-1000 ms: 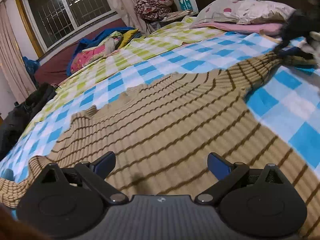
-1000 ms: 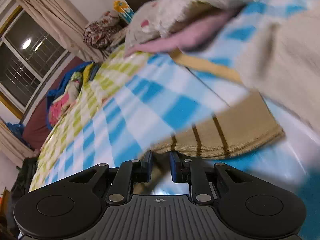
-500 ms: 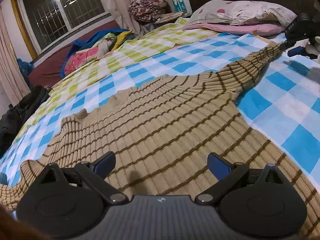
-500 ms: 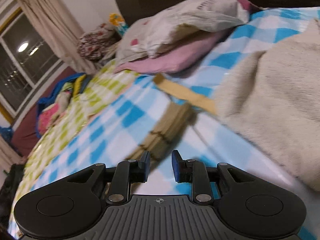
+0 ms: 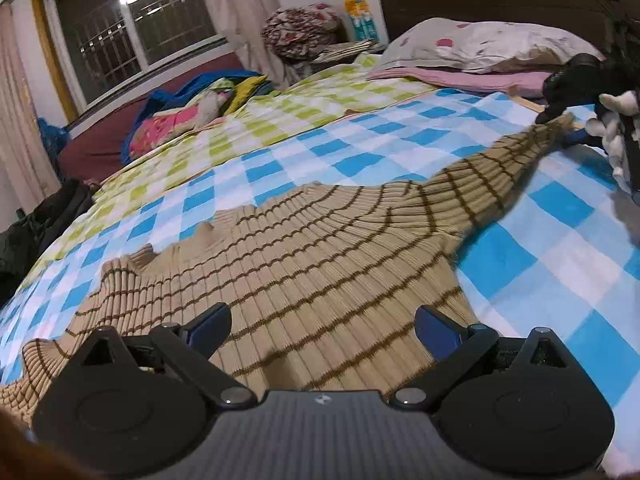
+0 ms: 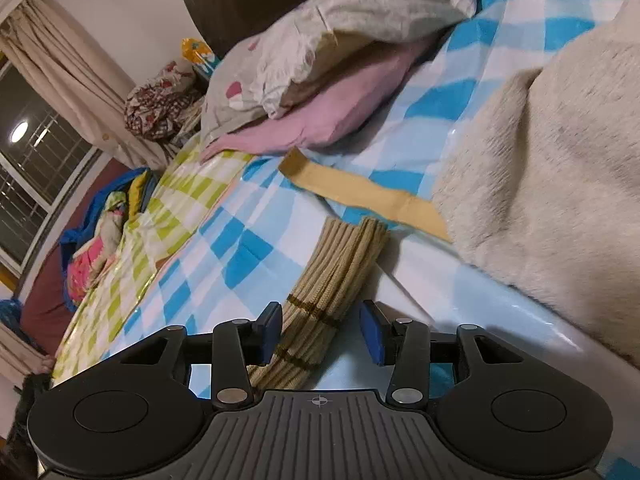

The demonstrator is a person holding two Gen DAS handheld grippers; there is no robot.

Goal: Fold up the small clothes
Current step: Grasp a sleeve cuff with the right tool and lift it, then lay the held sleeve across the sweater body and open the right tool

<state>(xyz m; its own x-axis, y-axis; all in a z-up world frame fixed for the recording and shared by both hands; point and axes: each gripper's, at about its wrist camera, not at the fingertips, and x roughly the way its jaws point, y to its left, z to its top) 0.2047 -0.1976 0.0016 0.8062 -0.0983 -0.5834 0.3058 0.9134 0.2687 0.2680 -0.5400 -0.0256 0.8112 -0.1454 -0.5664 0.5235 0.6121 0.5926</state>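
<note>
A tan ribbed sweater with thin brown stripes [image 5: 304, 256] lies spread flat on the blue-and-white checked sheet [image 5: 560, 248]. My left gripper [image 5: 322, 326] is open over the sweater's lower body, holding nothing. The sweater's right sleeve [image 5: 492, 172] stretches out to the far right, where my right gripper [image 5: 576, 120] shows at its cuff. In the right wrist view the sleeve cuff [image 6: 336, 276] lies on the sheet between the fingers of my right gripper [image 6: 322, 330], which is open and apart from the fabric.
A cream fleece garment [image 6: 552, 160] lies right of the cuff. Pillows [image 6: 320, 64] and a pink sheet [image 6: 340, 116] lie at the dark headboard. A green checked sheet [image 5: 256, 128], a clothes pile [image 5: 188, 116] and the window [image 5: 128, 36] are at the far side.
My right gripper has opened and let go of the sleeve cuff, which now lies stretched out on the sheet. The left gripper stays open over the sweater.
</note>
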